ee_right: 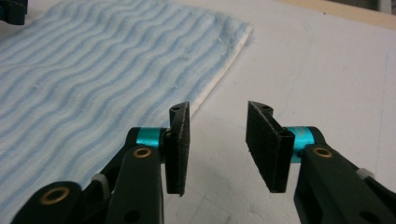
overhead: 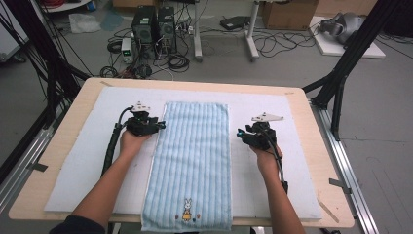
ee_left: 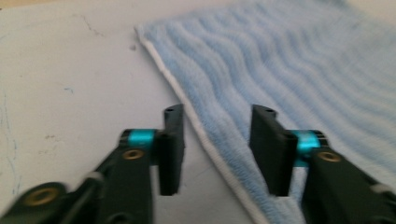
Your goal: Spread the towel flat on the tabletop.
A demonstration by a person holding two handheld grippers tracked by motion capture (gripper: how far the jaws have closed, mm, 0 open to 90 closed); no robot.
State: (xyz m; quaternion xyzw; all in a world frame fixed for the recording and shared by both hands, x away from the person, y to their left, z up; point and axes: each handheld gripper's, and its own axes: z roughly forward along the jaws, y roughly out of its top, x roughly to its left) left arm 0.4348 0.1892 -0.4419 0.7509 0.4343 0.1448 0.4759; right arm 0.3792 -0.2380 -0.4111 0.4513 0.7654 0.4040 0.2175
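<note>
Two grippers flank blue striped towel [overhead: 195,161], laid flat lengthwise on white-padded surface [overhead: 78,161]. Left gripper [ee_left: 217,149]: fingers apart, straddling towel's left hem, likely lining up a pinch. Right gripper [ee_right: 217,147]: fingers apart, just beside right hem.

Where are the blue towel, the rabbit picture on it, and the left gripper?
blue towel [overhead: 195,156]: high view, middle of its striped cloth.
rabbit picture [overhead: 187,209]: high view, on the rabbit's body, near the towel's near edge.
left gripper [overhead: 161,126]: high view, midway between its open jaws' tips.
</note>
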